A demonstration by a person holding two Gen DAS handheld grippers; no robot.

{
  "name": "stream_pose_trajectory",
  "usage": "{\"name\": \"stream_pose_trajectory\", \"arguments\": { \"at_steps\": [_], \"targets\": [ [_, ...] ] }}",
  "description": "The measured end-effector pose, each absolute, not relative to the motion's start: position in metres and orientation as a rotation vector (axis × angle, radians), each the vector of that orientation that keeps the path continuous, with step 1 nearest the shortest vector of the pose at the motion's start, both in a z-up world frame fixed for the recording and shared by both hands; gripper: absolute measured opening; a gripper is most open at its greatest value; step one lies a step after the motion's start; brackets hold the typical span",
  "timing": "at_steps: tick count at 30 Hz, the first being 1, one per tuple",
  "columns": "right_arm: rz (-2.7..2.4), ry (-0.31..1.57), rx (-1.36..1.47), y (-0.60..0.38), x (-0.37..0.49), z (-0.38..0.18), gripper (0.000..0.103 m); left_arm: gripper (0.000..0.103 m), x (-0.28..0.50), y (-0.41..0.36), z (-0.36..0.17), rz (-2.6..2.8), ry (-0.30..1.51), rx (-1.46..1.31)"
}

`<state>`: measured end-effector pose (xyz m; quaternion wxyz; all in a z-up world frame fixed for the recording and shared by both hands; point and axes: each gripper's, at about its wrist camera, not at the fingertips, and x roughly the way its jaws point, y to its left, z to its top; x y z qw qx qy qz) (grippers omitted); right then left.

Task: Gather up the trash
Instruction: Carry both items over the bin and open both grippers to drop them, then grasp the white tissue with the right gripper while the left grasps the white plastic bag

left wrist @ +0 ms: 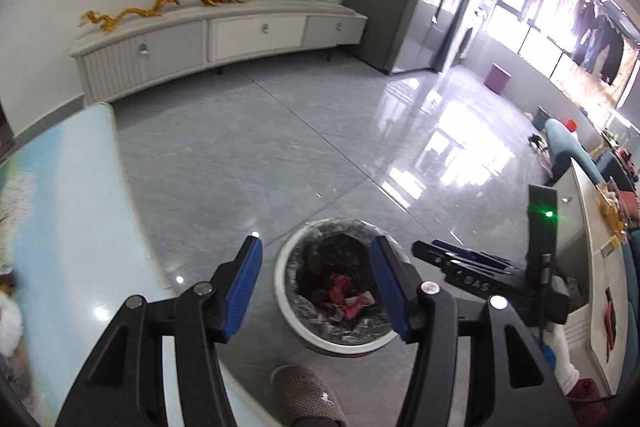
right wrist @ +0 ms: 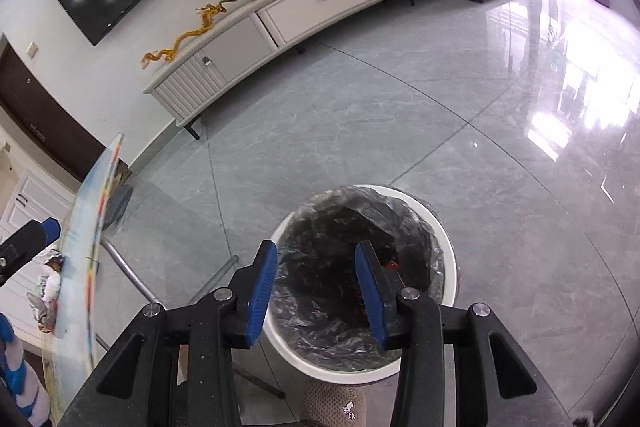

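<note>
Both fingers released, empty, above lined trash bin (right wrist: 362, 279) at 12 o'clock; risked snagging loose liner (right wrist: 320, 339), tipping bin, spilling wrappers (left wrist: 348, 297).

White bin (right wrist: 450, 269), grey liner (right wrist: 320, 331)

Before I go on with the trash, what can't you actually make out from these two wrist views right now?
- Contents of the white round bin with the grey plastic liner: the left tool shows red scraps, kind unclear; in the right view the right tool fingers and shadow hide them.
- Litter on the pale blue glossy tabletop: cut off at the left edge, blurred.
- Crumpled foil-like bits beside the table edge: too small to identify.
</note>
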<state>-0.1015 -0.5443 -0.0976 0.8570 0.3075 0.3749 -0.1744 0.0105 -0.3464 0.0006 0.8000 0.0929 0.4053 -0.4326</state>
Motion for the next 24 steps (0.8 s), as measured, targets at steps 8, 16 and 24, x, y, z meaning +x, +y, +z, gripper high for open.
{"name": "stream_pose_trajectory", "arguments": {
  "at_steps": [8,16,24],
  "targets": [
    [-0.29,0.701,0.554,-0.5,-0.093,-0.037,0.038,0.054,0.01,-0.25,0.038,-0.778,0.774,0.15],
    [-0.177,0.638,0.454,-0.438,-0.077,0.02,0.038,0.057,0.028,-0.12,0.047,-0.574,0.76,0.026],
    [-0.057,0.648,0.382,-0.373,-0.044,0.041,0.038,0.057,0.057,0.006,0.034,-0.388,0.761,-0.076]
  ]
}}
